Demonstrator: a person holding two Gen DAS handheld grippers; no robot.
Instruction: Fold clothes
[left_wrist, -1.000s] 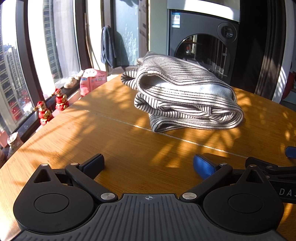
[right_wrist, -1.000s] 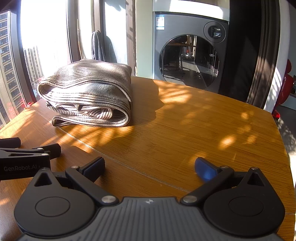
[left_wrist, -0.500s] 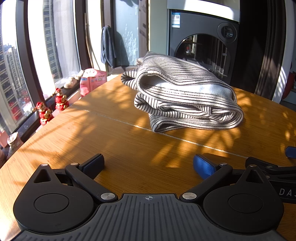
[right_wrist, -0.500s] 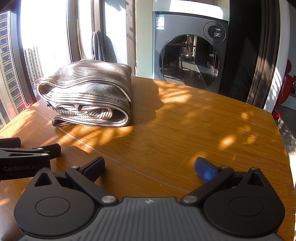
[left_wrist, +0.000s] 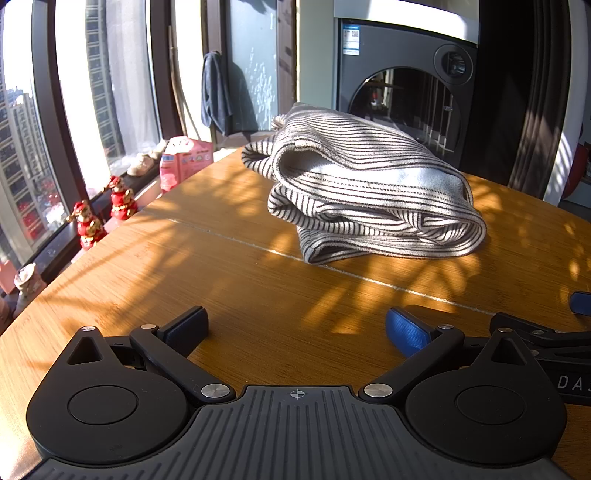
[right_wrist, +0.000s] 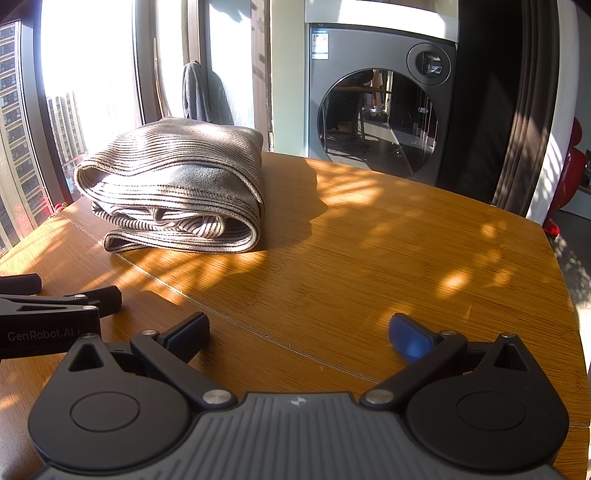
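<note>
Fabric first: the striped garment (left_wrist: 373, 199) is a soft, light knit with a plain fleecy inner face, and it lies folded in a loose, bulging stack on the wooden worktop (left_wrist: 258, 288). It should drape and sag as soon as it is lifted, and the layers will likely slide over one another, so a pinch on one layer alone would probably pull the stack open. Nothing about it looks fragile or slippery.

The garment sits on the far side of the worktop's seam line, towards the washing machine (right_wrist: 380, 118), and well apart from both grippers. Seen from the left wrist, its open mouth of layered edges faces the window side, and the rounded fold faces the other way (the fold is the firmer part to grip). The best hold, as I judge it, is at the stitched hem edges or corners, one gripper at each end, so the cloth stays taut between them.

The left gripper (left_wrist: 295, 328) hovers low on the near side of the seam with its jaws spread wide and nothing between them. The right gripper (right_wrist: 299, 332) is likewise wide apart and empty, just beside the left one, with the garment off to its left.

As for containers, none stands on the worktop; a pink packet (left_wrist: 184, 162) rests on the window ledge beyond the garment's left end, and its contents cannot be seen.
</note>
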